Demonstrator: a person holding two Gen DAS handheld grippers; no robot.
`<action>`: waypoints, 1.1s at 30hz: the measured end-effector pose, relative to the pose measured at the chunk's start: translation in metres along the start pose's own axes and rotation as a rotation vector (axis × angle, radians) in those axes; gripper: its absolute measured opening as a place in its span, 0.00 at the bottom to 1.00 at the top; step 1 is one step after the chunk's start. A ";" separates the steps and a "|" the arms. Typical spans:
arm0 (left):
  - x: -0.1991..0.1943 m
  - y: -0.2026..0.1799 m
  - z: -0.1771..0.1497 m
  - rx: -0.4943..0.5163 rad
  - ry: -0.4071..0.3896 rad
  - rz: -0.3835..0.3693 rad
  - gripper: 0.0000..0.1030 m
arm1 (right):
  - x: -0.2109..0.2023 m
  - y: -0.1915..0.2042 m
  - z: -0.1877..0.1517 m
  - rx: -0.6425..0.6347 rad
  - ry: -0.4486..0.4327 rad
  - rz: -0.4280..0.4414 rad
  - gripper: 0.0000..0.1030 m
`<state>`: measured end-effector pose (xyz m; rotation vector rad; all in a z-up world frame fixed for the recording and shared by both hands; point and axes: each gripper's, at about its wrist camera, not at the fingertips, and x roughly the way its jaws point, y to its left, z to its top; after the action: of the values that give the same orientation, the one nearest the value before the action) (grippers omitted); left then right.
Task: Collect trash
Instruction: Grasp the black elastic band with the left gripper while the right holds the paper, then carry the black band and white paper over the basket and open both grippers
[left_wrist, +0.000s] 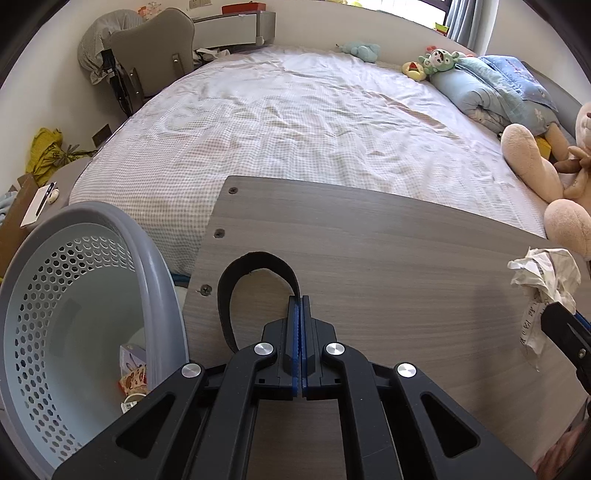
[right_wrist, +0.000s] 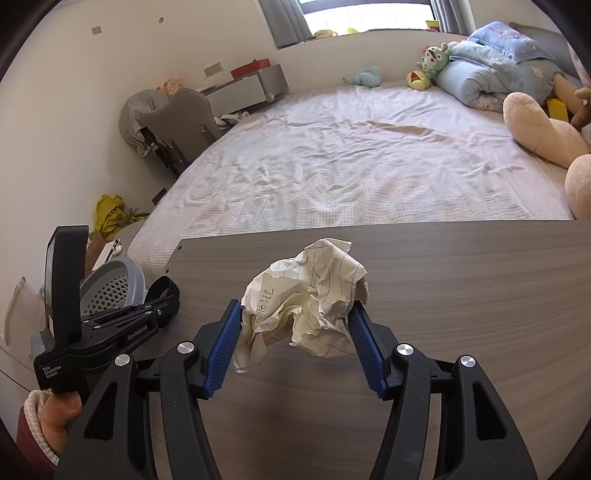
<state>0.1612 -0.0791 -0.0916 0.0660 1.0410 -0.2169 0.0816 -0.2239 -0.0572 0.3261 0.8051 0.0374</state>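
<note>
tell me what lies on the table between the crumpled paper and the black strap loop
Nothing: in the left wrist view, bare wood-grain table runs from the black strap loop to the crumpled paper.

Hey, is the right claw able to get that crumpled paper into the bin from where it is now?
Probably yes. The right claw grips the paper above the table. The bin sits past the table's left edge, mouth open. Only the left claw, shut, stands between.
</note>
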 end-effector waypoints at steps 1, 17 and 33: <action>-0.004 -0.003 -0.003 0.010 -0.001 -0.011 0.01 | -0.001 0.000 -0.001 0.000 0.001 -0.001 0.56; -0.099 0.042 -0.021 -0.042 -0.164 -0.021 0.01 | -0.007 0.077 0.001 -0.127 -0.001 0.055 0.56; -0.104 0.177 -0.045 -0.188 -0.147 0.137 0.01 | 0.048 0.224 -0.011 -0.339 0.103 0.235 0.56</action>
<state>0.1097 0.1161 -0.0334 -0.0482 0.9028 0.0013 0.1271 -0.0009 -0.0308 0.0966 0.8430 0.4093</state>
